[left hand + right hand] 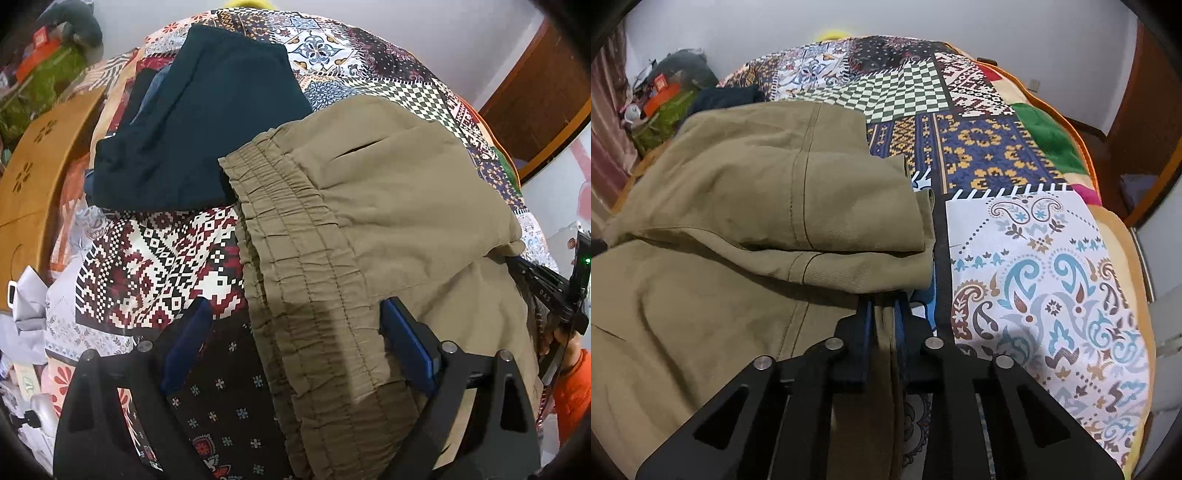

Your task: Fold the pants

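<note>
Khaki pants (388, 206) lie part-folded on a patchwork bedspread (155, 258). In the left wrist view their elastic waistband (310, 295) runs down between the blue pads of my left gripper (295, 314), which stands open just above it, one pad on each side. In the right wrist view the same pants (738, 206) fill the left half, folded over in layers. My right gripper (884, 314) is shut on a thin edge of the khaki cloth at the pants' right side, with the fabric pinched between its blue pads.
Dark navy folded clothes (207, 125) lie on the bed beyond the waistband. A wooden board (40, 166) borders the bed at left, with clutter (40, 74) behind it. A wooden door frame (1137, 122) stands at right. An orange sleeve (572, 387) shows by the right gripper.
</note>
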